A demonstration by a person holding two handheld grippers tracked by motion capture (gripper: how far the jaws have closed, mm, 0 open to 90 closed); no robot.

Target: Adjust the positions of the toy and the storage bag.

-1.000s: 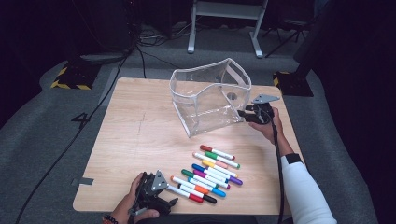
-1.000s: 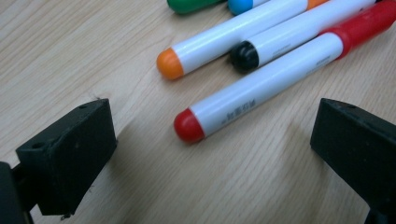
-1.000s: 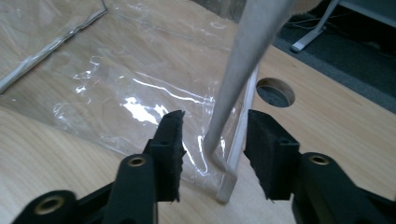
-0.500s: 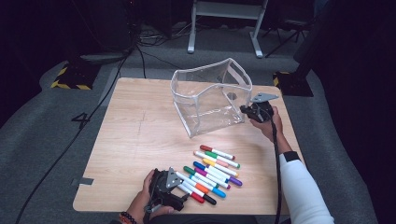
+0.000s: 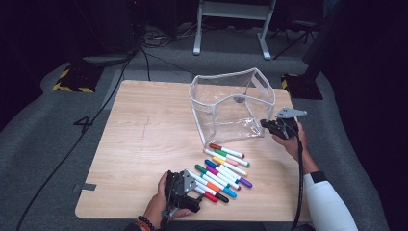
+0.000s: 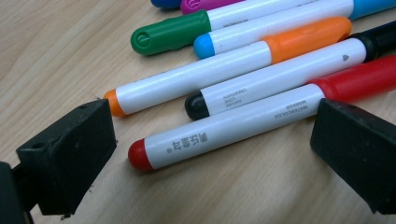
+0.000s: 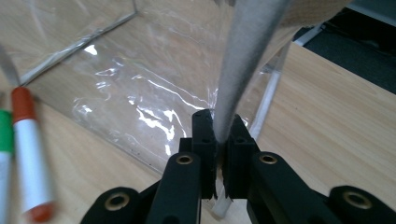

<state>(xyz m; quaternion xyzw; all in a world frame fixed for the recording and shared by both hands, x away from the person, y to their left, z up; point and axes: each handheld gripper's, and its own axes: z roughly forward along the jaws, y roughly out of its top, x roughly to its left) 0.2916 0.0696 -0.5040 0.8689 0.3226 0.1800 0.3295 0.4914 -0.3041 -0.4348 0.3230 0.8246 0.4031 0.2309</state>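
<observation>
The right gripper (image 5: 267,125) is sitting at the right front corner of the clear pouch (image 5: 231,108), its jaws having just been closing and now clamping a grey strip (image 7: 243,60) of the pouch's edge between them; in the right gripper view the strip is rising from between the pressed-together pads. The pouch is standing upright and open-topped on the far right part of the tabletop (image 5: 144,144), its wall leaning toward the markers.

The left gripper (image 5: 195,195) is resting low at the near edge of the tabletop, held in the person's left hand (image 5: 159,202), with its jaws standing wide apart and nothing pinched. In the left gripper view the red marker (image 6: 261,119) is lying flat on the wood between the two pads, touching neither. Just beyond it the black marker (image 6: 280,79) and the orange marker (image 6: 224,70) are lying side by side, with the green marker (image 6: 170,32) farther off.

The whole row of markers (image 5: 223,171) is lying on the tabletop just in front of the pouch, near the left gripper.
</observation>
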